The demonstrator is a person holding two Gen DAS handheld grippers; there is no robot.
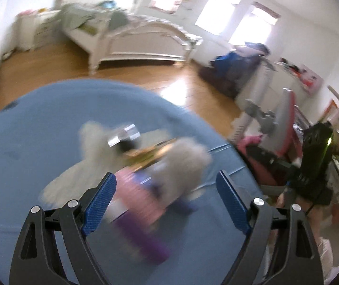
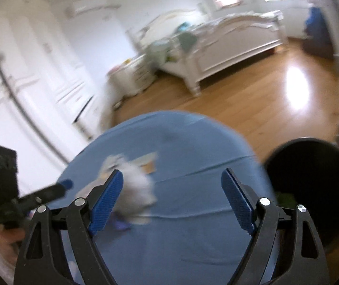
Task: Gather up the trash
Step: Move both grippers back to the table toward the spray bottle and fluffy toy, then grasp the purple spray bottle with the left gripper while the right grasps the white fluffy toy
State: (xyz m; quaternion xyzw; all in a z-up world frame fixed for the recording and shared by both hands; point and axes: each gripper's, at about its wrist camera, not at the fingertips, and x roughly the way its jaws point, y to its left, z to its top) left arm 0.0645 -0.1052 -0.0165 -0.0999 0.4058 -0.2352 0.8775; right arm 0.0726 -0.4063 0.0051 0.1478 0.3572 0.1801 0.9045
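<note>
Both grippers stood wide open and empty over the littered blue table.

In the left wrist view, the left gripper [image 1: 166, 205] had its fingers [image 1: 101, 203] spread wide with nothing clamped; blurred crumpled tissues [image 1: 183, 161], a pink wrapper [image 1: 134, 190] and a purple wrapper [image 1: 143, 239] lay on the table [image 1: 27, 154] just ahead. Slowing until the blur cleared, then straddling one piece, would likely serve best. In the right wrist view, the right gripper [image 2: 171, 198] was equally wide and empty, a tissue [image 2: 136, 185] beside its left finger, and the black bin [image 2: 312, 178] off the table's right edge, probably the drop point.
</note>
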